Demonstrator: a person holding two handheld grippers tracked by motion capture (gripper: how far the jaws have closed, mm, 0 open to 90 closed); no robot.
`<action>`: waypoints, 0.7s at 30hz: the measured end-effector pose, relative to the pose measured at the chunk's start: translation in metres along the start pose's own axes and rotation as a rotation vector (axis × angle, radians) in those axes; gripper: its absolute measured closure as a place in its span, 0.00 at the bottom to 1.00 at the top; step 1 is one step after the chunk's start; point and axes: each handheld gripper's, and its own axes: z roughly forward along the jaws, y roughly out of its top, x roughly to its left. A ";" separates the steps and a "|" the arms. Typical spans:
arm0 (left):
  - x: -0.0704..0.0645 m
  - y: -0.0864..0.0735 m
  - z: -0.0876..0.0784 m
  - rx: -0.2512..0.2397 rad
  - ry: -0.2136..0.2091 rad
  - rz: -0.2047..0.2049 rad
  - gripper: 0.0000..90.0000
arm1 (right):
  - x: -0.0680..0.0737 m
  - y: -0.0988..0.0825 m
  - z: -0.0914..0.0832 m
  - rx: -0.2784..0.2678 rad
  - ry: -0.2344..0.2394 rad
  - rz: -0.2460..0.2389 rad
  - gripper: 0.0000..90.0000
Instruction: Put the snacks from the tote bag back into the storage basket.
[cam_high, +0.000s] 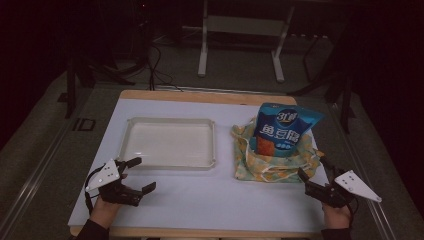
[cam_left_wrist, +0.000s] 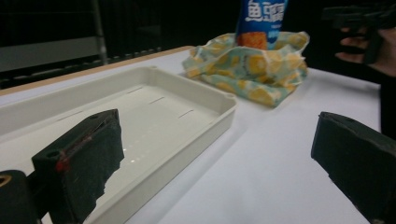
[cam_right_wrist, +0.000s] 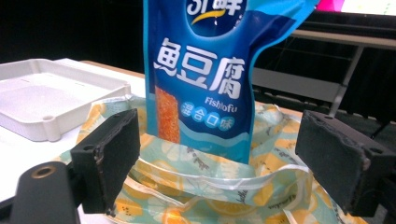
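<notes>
A blue snack pouch (cam_high: 286, 128) (cam_right_wrist: 210, 79) (cam_left_wrist: 261, 21) stands upright inside a yellow-patterned fabric bag (cam_high: 270, 160) (cam_right_wrist: 196, 186) (cam_left_wrist: 252, 70) at the table's right. A shallow white tray (cam_high: 170, 142) (cam_left_wrist: 140, 107) (cam_right_wrist: 42, 98) lies left of it. My left gripper (cam_high: 141, 175) (cam_left_wrist: 215, 154) is open near the tray's front left corner, with nothing between its jaws. My right gripper (cam_high: 314, 167) (cam_right_wrist: 219, 158) is open just in front of the bag's right side, its jaws framing the pouch from a short distance.
The white table top (cam_high: 210, 195) has bare room in front of the tray and bag. A wooden edge (cam_high: 200, 96) runs along the far side. Metal frame legs (cam_high: 202, 50) stand on the dark floor beyond the table.
</notes>
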 end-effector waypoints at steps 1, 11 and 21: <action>0.000 0.000 0.000 0.000 0.000 0.000 0.03 | 0.000 0.000 0.000 0.005 -0.001 0.005 0.15; -0.003 0.007 0.001 0.005 0.056 -0.003 0.03 | 0.000 0.002 0.001 0.060 -0.028 0.025 0.15; -0.003 0.012 0.022 0.062 0.024 -0.014 0.03 | -0.001 0.014 0.002 0.075 0.014 0.041 0.14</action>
